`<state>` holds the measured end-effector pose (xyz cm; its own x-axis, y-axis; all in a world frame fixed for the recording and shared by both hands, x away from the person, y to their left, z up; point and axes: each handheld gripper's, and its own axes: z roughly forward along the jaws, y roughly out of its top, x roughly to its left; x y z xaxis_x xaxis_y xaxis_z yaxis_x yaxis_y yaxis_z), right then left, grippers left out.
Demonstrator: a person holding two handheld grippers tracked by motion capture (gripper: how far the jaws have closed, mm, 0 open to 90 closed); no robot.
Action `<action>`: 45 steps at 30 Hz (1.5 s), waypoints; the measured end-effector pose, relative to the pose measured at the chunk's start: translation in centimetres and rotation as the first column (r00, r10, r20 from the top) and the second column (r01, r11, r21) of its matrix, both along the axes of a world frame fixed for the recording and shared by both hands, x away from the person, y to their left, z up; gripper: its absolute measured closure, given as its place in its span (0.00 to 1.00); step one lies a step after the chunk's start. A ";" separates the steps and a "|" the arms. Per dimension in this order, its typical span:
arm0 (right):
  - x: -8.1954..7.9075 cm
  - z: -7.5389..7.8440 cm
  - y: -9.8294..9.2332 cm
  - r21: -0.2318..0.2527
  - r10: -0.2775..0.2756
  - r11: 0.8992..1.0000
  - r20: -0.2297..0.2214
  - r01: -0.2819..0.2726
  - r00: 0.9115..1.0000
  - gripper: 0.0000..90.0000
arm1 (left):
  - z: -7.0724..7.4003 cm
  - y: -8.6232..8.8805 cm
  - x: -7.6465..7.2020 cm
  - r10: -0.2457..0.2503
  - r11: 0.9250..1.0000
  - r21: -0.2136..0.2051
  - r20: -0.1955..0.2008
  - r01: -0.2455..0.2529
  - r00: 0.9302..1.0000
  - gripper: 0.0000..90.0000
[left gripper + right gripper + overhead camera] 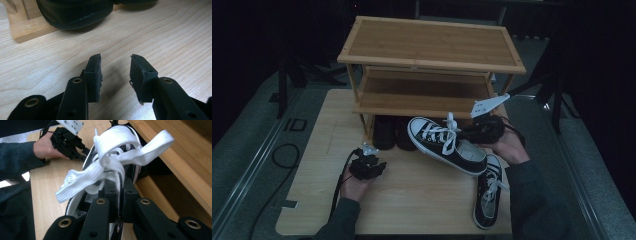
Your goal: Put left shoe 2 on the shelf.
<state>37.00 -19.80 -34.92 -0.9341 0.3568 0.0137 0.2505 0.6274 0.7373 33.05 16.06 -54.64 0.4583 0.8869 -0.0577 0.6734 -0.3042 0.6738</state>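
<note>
Your right gripper (117, 192) is pinching the black canvas sneaker with white laces (447, 145); your left gripper (115, 75) is resting open, holding nothing.

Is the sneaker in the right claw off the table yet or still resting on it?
Off the table. The right claw is shut on the sneaker, which hangs tilted, toe toward the shoe rack.

A rack (432, 65) is standing at the table's (412, 200) twelve o'clock, a dark pair (393, 132) sitting under it. A sneaker (447, 145) is hanging at centre, its mate (488, 192) lying at four o'clock, the left gripper (366, 161) resting at nine
</note>
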 end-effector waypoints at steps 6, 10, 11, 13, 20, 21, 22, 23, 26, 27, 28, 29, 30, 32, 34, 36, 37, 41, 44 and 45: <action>0.1 0.9 0.3 0.013 0.000 1.000 0.015 -0.001 1.000 0.96 | 0.0 0.1 0.0 0.001 1.000 -0.001 0.001 -0.001 1.000 0.68; 0.1 1.7 0.4 0.029 -0.002 1.000 0.025 0.001 1.000 0.96 | 0.0 0.1 0.0 0.000 1.000 -0.002 -0.002 0.000 1.000 0.68; 0.1 1.9 0.4 0.035 -0.002 0.999 0.029 0.001 1.000 0.96 | 0.0 0.1 0.0 0.000 1.000 -0.002 -0.002 0.000 1.000 0.68; 0.2 2.4 0.4 0.039 -0.005 0.999 0.037 0.004 0.999 0.96 | 0.0 0.1 0.0 0.000 1.000 -0.001 -0.002 0.000 1.000 0.68; 1.0 3.6 0.7 0.035 -0.063 0.998 0.068 0.061 0.996 0.96 | 0.0 0.1 0.0 0.000 1.000 -0.001 -0.001 0.000 1.000 0.68; 1.3 3.6 0.7 0.035 -0.075 0.997 0.069 0.073 0.995 0.96 | 0.0 0.1 0.0 0.000 1.000 -0.002 0.000 0.000 1.000 0.68; 1.5 3.6 0.8 0.034 -0.087 0.996 0.070 0.085 0.994 0.96 | 0.0 0.1 0.0 0.000 1.000 -0.002 0.000 0.000 1.000 0.68; 1.5 3.6 0.8 0.034 -0.087 0.996 0.070 0.085 0.994 0.96 | 0.0 0.1 0.0 0.000 1.000 -0.002 0.000 0.000 1.000 0.68; 2.3 3.8 0.8 0.066 -0.140 0.989 0.077 0.135 0.987 0.96 | 0.0 0.1 0.1 0.000 1.000 -0.003 -0.002 0.000 1.000 0.68; 2.5 3.9 0.8 0.078 -0.155 0.986 0.080 0.149 0.985 0.96 | 0.0 0.1 0.1 0.000 1.000 -0.003 -0.003 0.000 1.000 0.68; 2.8 3.9 0.9 0.088 -0.167 0.983 0.079 0.160 0.983 0.96 | 0.0 0.1 0.1 -0.001 1.000 -0.002 -0.003 0.001 1.000 0.68; 3.0 4.0 1.0 0.090 -0.182 0.980 0.083 0.175 0.980 0.96 | 0.0 0.1 0.0 -0.001 1.000 -0.002 -0.003 0.001 1.000 0.68; 3.2 4.0 1.1 0.094 -0.196 0.978 0.086 0.188 0.977 0.96 | 0.0 0.1 0.0 -0.002 1.000 -0.001 -0.001 0.002 1.000 0.68; 3.6 4.0 1.4 0.097 -0.227 0.971 0.095 0.218 0.969 0.96 | 0.0 0.1 0.1 -0.001 1.000 -0.002 -0.001 0.001 1.000 0.68; 3.8 4.0 1.5 0.099 -0.239 0.968 0.097 0.229 0.966 0.96 | 0.0 0.1 0.1 0.000 1.000 -0.004 0.000 0.000 1.000 0.68; 4.1 4.0 1.9 0.105 -0.268 0.961 0.107 0.258 0.957 0.96 | 0.0 0.1 0.1 0.000 1.000 -0.005 -0.001 0.000 1.000 0.68; 4.3 3.9 2.1 0.108 -0.278 0.958 0.113 0.267 0.954 0.96 | 0.0 0.1 0.1 -0.001 1.000 -0.003 -0.002 0.001 1.000 0.68; 4.7 3.8 2.4 0.122 -0.310 0.947 0.126 0.296 0.942 0.96 | 0.0 0.1 0.1 -0.001 1.000 -0.004 0.000 0.001 1.000 0.68; 4.8 3.5 2.9 0.130 -0.349 0.935 0.162 0.331 0.923 0.96 | 0.1 0.2 0.1 0.000 1.000 -0.006 0.000 0.000 1.000 0.68; 4.9 3.4 3.1 0.133 -0.364 0.929 0.170 0.345 0.916 0.96 | 0.1 0.2 0.1 -0.001 1.000 -0.006 -0.001 0.001 1.000 0.68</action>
